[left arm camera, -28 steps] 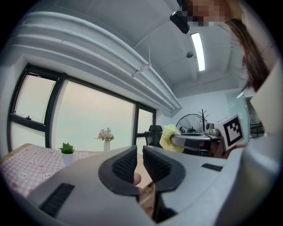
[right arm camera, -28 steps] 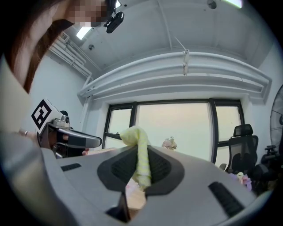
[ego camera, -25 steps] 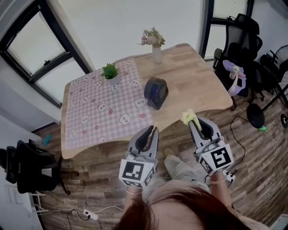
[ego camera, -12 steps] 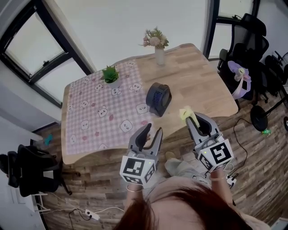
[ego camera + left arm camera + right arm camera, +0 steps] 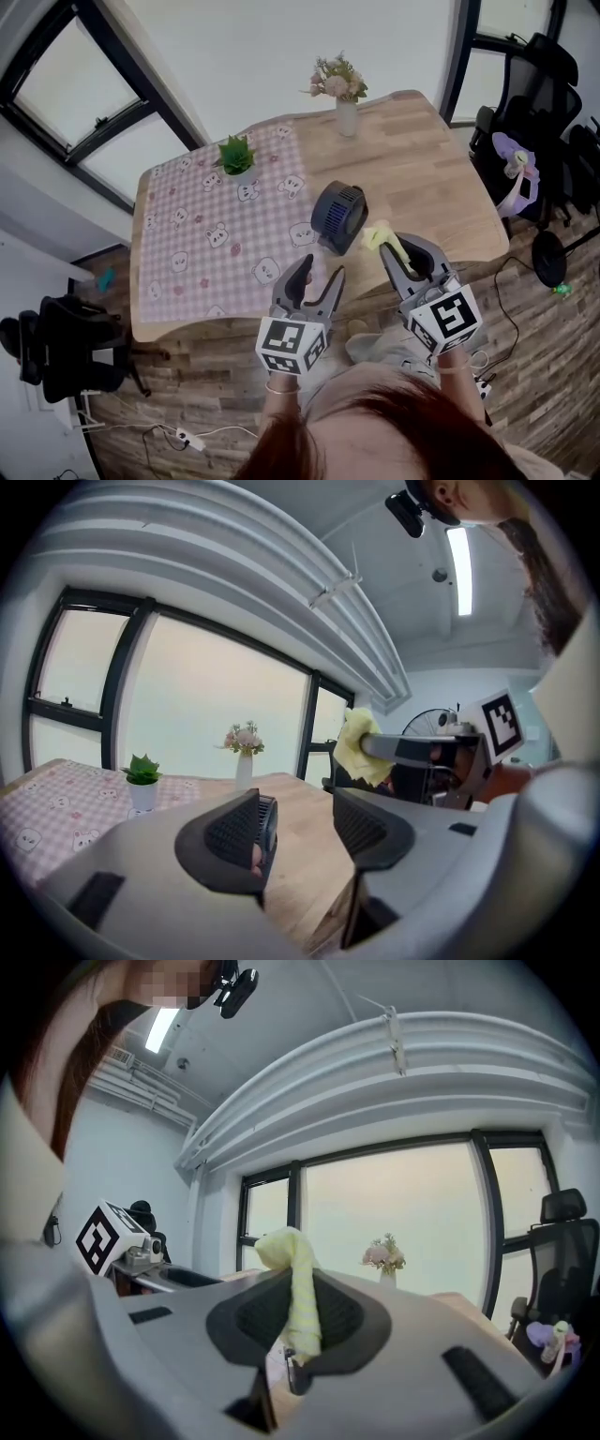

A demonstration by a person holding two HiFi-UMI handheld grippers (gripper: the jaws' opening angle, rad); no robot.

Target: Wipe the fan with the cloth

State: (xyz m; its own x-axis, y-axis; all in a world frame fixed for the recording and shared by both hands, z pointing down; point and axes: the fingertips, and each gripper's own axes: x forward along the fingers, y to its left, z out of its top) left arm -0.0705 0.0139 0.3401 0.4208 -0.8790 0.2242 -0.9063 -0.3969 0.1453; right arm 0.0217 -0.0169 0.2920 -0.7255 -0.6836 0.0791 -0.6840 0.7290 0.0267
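Head view: right gripper (image 5: 394, 250) clamps the yellow cloth (image 5: 377, 235) near the fan (image 5: 337, 215) on the bench (image 5: 424, 178); left gripper (image 5: 321, 271) is opening, with nothing between its jaws.

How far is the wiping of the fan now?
Done: the right gripper holds the cloth. In hand: both grippers hang near the fan on the table; the left gripper is opening its jaws, empty. Left: the cloth looks clear of the fan, so all wiping remains.
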